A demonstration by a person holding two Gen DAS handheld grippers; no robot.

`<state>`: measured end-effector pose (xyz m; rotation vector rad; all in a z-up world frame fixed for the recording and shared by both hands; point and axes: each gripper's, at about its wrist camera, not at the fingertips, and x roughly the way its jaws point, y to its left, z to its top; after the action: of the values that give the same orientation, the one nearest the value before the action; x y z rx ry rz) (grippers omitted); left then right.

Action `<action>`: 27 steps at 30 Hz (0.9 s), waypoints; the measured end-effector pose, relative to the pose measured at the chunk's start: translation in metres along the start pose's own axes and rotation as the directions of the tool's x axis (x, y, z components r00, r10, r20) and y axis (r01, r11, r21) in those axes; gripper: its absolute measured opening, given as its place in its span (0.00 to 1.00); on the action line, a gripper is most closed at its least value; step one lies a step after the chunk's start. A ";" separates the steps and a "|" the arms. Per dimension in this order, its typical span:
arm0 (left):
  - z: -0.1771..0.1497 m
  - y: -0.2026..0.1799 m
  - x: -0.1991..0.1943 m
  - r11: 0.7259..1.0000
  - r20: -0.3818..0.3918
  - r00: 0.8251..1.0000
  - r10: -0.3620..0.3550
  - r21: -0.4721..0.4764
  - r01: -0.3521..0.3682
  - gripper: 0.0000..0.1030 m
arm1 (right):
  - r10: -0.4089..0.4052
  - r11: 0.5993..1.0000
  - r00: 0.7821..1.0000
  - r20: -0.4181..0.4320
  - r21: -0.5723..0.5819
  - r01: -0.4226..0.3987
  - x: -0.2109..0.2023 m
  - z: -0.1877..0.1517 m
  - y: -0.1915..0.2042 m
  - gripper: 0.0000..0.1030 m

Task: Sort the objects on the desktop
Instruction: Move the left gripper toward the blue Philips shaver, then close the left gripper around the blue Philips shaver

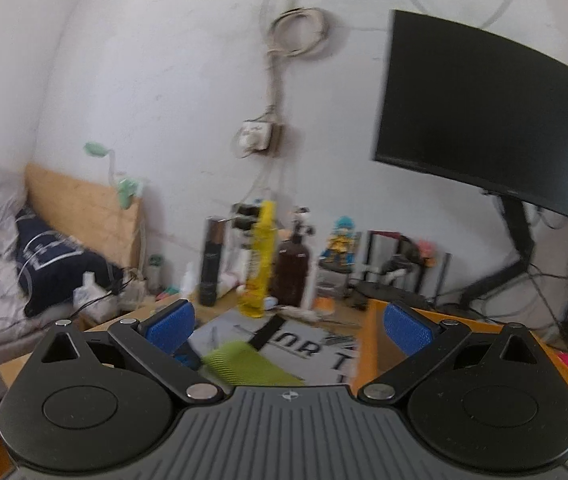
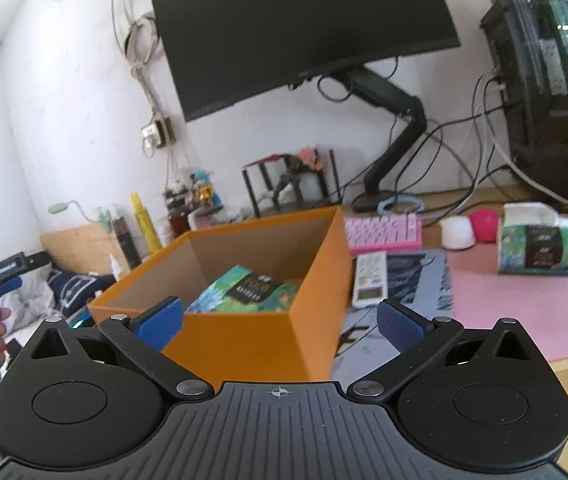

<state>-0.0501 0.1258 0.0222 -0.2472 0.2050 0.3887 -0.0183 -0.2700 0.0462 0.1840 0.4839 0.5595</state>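
Observation:
An open orange box (image 2: pixel 244 340) stands on the desk in the right wrist view, with a green tissue pack (image 2: pixel 244 290) inside it. My right gripper (image 2: pixel 280 326) is open and empty, just in front of the box. A second tissue pack (image 2: pixel 540 246), a white remote (image 2: pixel 370 278), a pink keyboard (image 2: pixel 384 232), a white mouse (image 2: pixel 458 232) and a red round object (image 2: pixel 484 224) lie to the right. My left gripper (image 1: pixel 290 326) is open and empty above a yellow-green cloth (image 1: pixel 244 362), with the box's wall (image 1: pixel 368 352) on its right.
A black monitor (image 2: pixel 296 28) on an arm hangs over the desk. Bottles (image 1: pixel 258 264) and figurines (image 1: pixel 340 240) line the back wall. A grey printed mat (image 1: pixel 308 344) and a pink mat (image 2: pixel 524 300) cover the desk. A bed (image 1: pixel 0 272) is at the left, a black case (image 2: pixel 556 80) at the right.

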 end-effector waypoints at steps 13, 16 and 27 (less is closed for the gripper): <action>-0.006 0.063 0.072 0.987 -0.171 0.980 0.106 0.142 -0.082 0.77 | 0.087 0.996 0.989 -0.122 0.018 -0.086 0.036 -0.022 0.032 1.00; -0.009 0.074 0.089 0.981 -0.215 0.969 0.119 0.176 -0.082 0.74 | 0.102 0.995 0.983 -0.151 0.024 -0.099 0.045 -0.026 0.040 1.00; -0.026 0.098 0.137 0.963 -0.347 0.928 0.136 0.265 -0.043 0.70 | 0.134 0.991 0.970 -0.204 0.025 -0.132 0.071 -0.037 0.068 1.00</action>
<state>0.0309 0.2539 -0.0553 -0.0543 0.6291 0.4018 -0.0152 -0.1728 0.0067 0.1707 0.6792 0.7116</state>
